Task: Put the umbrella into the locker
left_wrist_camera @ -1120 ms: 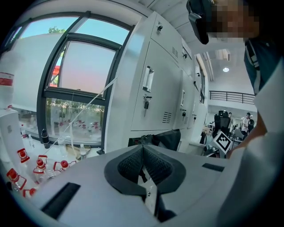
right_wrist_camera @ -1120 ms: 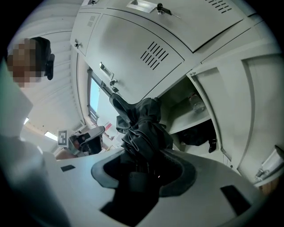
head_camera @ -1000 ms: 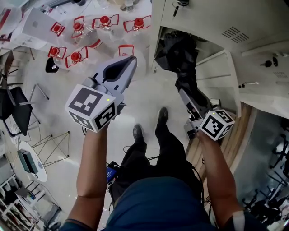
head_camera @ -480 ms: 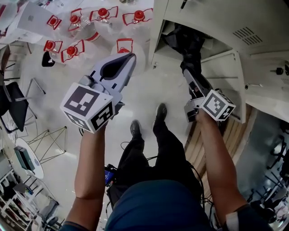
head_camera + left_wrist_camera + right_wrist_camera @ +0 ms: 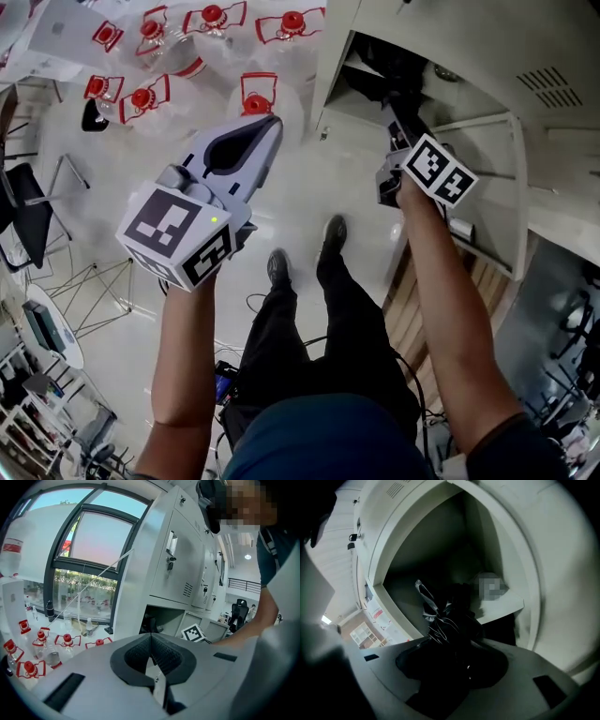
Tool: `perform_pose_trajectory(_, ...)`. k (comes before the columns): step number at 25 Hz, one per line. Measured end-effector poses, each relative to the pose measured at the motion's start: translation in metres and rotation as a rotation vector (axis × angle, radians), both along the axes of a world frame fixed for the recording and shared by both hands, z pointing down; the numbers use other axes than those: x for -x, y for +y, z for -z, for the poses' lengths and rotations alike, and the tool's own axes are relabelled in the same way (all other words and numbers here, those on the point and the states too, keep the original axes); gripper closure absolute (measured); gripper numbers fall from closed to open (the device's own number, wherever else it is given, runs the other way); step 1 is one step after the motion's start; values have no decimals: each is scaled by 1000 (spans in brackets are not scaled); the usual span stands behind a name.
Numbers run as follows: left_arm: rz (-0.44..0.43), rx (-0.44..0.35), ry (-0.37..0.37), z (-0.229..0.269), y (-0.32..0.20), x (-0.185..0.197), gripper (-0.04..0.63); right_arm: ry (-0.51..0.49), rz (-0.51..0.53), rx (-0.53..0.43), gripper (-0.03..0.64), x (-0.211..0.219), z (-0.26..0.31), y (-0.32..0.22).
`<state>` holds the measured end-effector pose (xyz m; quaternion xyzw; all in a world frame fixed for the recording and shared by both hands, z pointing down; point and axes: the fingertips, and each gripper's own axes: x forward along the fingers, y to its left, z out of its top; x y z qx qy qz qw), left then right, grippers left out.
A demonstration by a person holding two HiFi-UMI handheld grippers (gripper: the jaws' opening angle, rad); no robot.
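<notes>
A black folded umbrella [image 5: 440,620] sits between the jaws of my right gripper [image 5: 454,641], which is shut on it. Its crumpled canopy and strap point into the dark open compartment [image 5: 436,559] of the grey locker [image 5: 534,56]. In the head view the right gripper [image 5: 398,117] reaches into that opening, and only a dark part of the umbrella [image 5: 405,77] shows inside. The compartment's door [image 5: 487,178] hangs open to the right. My left gripper [image 5: 270,124] is held out over the floor to the left of the locker, shut and empty [image 5: 150,637].
Several clear bottles with red caps and handles [image 5: 258,94] stand on the pale floor ahead of the left gripper. A black chair [image 5: 23,206] is at the far left. The person's legs and shoes [image 5: 333,230] are below. More locker doors [image 5: 180,559] rise above the open one.
The right gripper has carried the umbrella up and forward, from in front of the locker into its open compartment. The left gripper has sunk a little.
</notes>
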<state>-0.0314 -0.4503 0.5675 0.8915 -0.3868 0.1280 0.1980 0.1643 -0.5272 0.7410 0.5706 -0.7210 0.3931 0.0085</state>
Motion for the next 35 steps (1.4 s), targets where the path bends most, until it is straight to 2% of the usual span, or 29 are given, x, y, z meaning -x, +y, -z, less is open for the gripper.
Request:
perform_pose_trajectory(9,16,14,4,-10,-4,7,577,69,42,-48,405,1,-5,-62)
perform_pose_trajectory(17,-5,1,8,0,-3,3,577,157,54,-81,379,1,7,-56)
perform_pose_trajectory(23,-20,-26,8,26,2,8,577,256,71,-132,377,0,41,-25)
perform_pose_trajectory(30,-31,-66,20,74,18,23,577,345,106,-236,377,12,125,42)
perform_pose_trajectory(35,-71,-101,20,116,42,29,577,342,133,-305,450,30,203,95)
